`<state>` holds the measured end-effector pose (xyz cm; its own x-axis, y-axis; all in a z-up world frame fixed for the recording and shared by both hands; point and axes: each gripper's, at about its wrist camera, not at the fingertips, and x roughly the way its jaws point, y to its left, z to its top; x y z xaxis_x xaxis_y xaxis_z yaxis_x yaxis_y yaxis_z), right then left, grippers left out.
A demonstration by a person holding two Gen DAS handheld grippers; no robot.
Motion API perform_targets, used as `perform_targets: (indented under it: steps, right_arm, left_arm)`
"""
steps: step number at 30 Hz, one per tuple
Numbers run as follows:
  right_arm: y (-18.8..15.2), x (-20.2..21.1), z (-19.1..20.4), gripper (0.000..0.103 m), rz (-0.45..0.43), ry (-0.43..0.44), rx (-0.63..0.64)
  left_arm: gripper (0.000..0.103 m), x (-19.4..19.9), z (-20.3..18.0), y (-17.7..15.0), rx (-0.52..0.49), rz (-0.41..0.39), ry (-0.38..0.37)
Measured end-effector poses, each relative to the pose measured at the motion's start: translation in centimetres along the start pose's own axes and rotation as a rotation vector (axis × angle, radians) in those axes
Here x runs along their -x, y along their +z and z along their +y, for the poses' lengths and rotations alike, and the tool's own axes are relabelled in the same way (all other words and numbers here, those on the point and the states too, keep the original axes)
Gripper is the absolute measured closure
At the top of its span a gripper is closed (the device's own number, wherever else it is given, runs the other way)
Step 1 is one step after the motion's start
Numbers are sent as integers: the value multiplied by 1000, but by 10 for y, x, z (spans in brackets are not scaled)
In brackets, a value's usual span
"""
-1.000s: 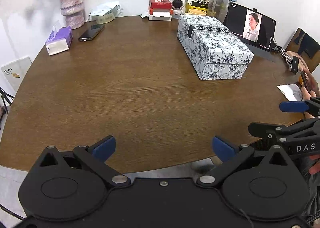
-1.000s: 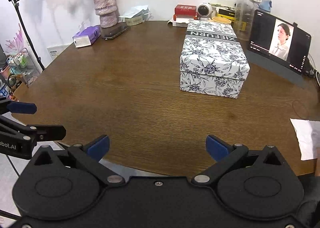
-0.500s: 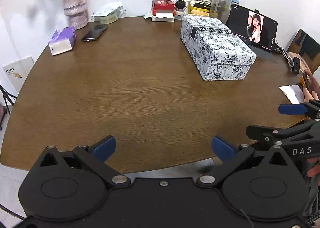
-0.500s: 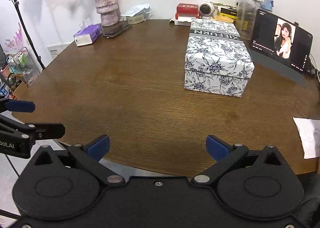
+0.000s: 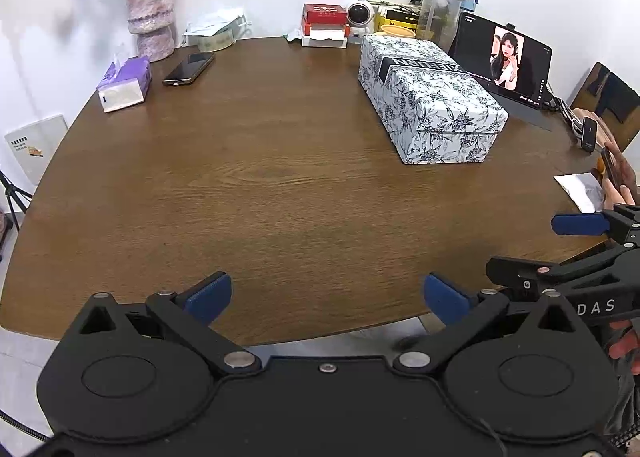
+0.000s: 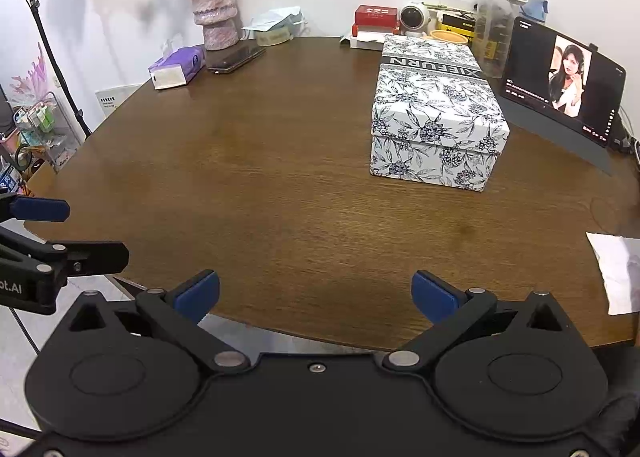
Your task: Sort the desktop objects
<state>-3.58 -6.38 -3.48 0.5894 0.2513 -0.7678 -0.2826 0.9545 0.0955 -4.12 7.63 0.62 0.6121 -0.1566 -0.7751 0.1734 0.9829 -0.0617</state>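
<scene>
On the round wooden table (image 5: 280,185) a flower-patterned box (image 5: 430,99) lies toward the right, beside a propped tablet (image 5: 506,63). Far left stand a vase (image 5: 150,15), a tissue pack (image 5: 124,85) and a phone (image 5: 189,68). At the near edge the left tool (image 5: 326,293) and right tool (image 6: 316,291) hover spread wide, empty.

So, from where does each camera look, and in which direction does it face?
Left wrist: sits on the left gripper at the near table edge, facing the far wall; its own blue fingers show, the right gripper at its right.
Right wrist: sits on the right gripper, facing likewise; the left gripper shows at its left.
Both share the flowered box.
</scene>
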Motion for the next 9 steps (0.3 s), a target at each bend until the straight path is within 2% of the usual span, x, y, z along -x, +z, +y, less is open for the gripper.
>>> perform_targets:
  steps: [9]
  right_arm:
    - [-3, 1, 1, 0, -3, 0, -2]
  left_arm:
    - [0, 1, 1, -1, 20, -7, -18]
